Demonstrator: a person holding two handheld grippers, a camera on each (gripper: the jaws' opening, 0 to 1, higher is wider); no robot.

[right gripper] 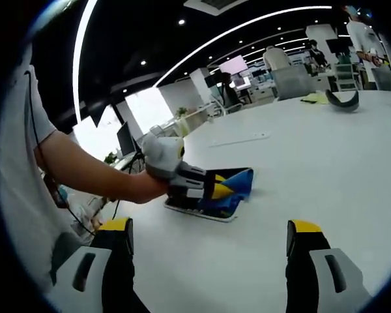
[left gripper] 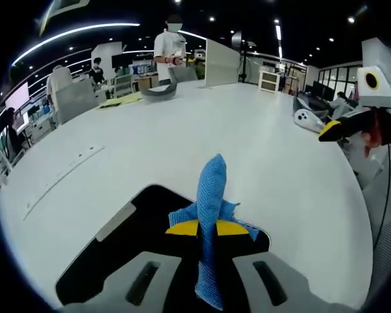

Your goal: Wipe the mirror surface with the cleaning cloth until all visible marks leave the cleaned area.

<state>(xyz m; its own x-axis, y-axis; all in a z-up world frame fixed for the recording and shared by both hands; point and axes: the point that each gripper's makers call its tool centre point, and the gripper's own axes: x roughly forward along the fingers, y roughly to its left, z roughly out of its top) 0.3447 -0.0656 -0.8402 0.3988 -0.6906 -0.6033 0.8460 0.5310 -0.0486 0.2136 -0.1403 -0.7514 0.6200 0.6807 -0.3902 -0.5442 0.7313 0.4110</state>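
In the left gripper view, my left gripper (left gripper: 206,227) is shut on a blue mesh cleaning cloth (left gripper: 212,189), which stands up between the yellow tips. Under it lies the mirror (left gripper: 146,212), a dark reflective pane in a white frame, flat on the white table (left gripper: 182,137). In the right gripper view, the left gripper (right gripper: 212,189) presses the cloth (right gripper: 240,181) onto the mirror (right gripper: 202,213), with a person's arm behind it. My right gripper (right gripper: 212,228) is open with nothing between its jaws, hovering above the table a short way from the mirror. It also hangs at the right as the right gripper (left gripper: 335,129).
A grey curved object (left gripper: 159,91) (right gripper: 342,101) and a yellow item (left gripper: 120,100) lie at the table's far side, where a person (left gripper: 169,45) stands. White devices (left gripper: 309,119) sit near the right edge. A faint strip (left gripper: 62,173) runs along the table.
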